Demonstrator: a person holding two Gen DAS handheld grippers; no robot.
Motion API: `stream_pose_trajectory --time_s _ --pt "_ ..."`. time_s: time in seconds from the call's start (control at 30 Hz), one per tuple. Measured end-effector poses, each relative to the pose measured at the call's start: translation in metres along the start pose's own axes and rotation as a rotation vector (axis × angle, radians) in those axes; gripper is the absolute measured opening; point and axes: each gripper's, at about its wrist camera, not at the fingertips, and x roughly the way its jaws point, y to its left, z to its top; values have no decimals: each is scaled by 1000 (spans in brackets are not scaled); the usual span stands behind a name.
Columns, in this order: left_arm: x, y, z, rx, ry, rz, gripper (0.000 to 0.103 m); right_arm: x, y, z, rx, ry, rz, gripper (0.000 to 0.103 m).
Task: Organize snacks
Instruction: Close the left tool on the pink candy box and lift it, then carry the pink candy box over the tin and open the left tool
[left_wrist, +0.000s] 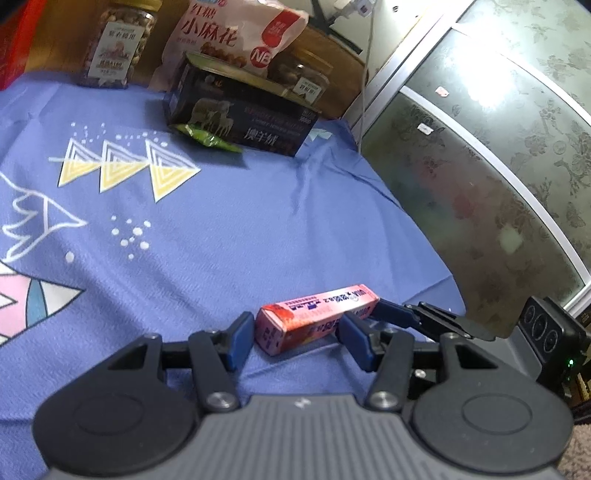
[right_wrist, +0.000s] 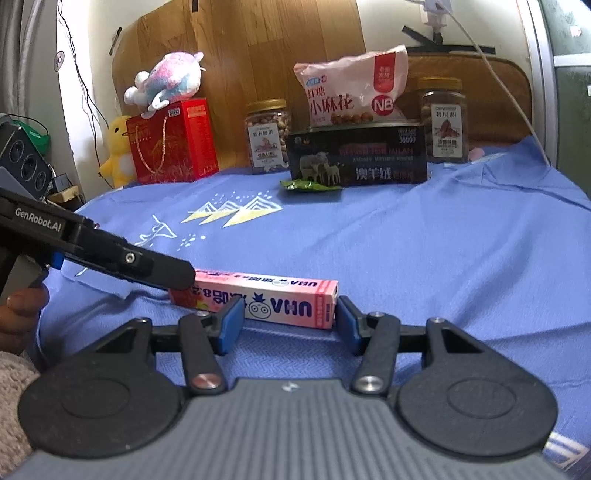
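Note:
A pink UHA candy box (left_wrist: 314, 315) lies flat on the blue cloth near the front edge; it also shows in the right wrist view (right_wrist: 280, 299). My left gripper (left_wrist: 295, 339) is open, its blue pads on either side of one end of the box. My right gripper (right_wrist: 290, 321) is open, its pads straddling the other end of the box. The right gripper's fingers (left_wrist: 399, 314) reach in from the right in the left wrist view. The left gripper's finger (right_wrist: 162, 271) covers the box's left end in the right wrist view.
At the back stand a dark box (right_wrist: 356, 155) with a pink snack bag (right_wrist: 351, 88) on it, two nut jars (right_wrist: 267, 136) (right_wrist: 443, 122), a green packet (right_wrist: 310, 184), a red gift bag (right_wrist: 171, 142) and plush toys (right_wrist: 166, 79). A glass cabinet (left_wrist: 498, 166) stands at the right.

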Motion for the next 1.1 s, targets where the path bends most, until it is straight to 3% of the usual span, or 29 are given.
stream_pose_trajectory --time_s 0.47,0.7,0.87,1.1 --pt "7 -1 16 39 -11 -14 51 5 -7 9 15 -30 -18 57" --pt "23 1 30 56 17 16 51 16 -16 26 -3 -34 -19 57" --pt "26 -3 68 99 -35 31 51 30 -28 67 -65 -106 -7 57" --pt "38 2 151 143 -142 96 51 71 -50 132 -175 -231 -11 56"
